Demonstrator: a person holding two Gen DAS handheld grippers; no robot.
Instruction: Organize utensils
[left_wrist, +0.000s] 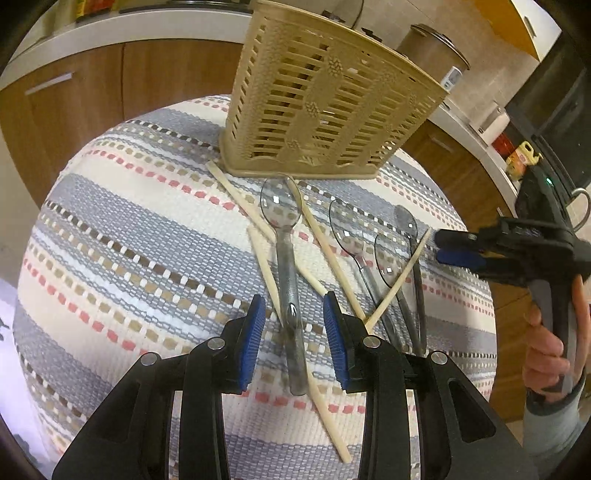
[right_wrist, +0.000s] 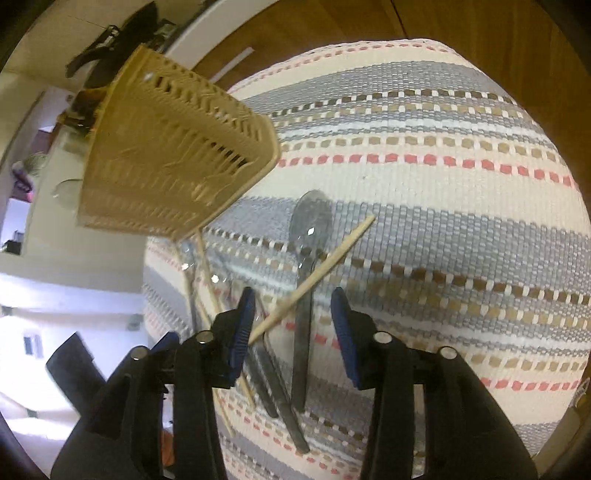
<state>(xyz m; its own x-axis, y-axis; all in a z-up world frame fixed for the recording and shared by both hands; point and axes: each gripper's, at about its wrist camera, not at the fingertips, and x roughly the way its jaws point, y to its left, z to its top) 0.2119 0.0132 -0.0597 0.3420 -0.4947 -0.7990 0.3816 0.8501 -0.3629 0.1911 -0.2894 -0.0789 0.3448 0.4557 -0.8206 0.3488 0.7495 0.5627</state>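
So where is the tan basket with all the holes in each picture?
Left wrist view: the tan slotted plastic basket stands top centre, at the far end of the striped woven cloth.
Right wrist view: the basket is upper left, looking tipped over.
Shared landmark: the clear plastic spoons just in front of it.

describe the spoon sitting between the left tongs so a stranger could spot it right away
Start at the beige slatted utensil basket standing on the striped woven cloth. Several clear plastic spoons and pale chopsticks lie in front of it. The one you want is the leftmost spoon, the largest, its bowl nearly touching the basket's base and its handle running between the open left tongs.
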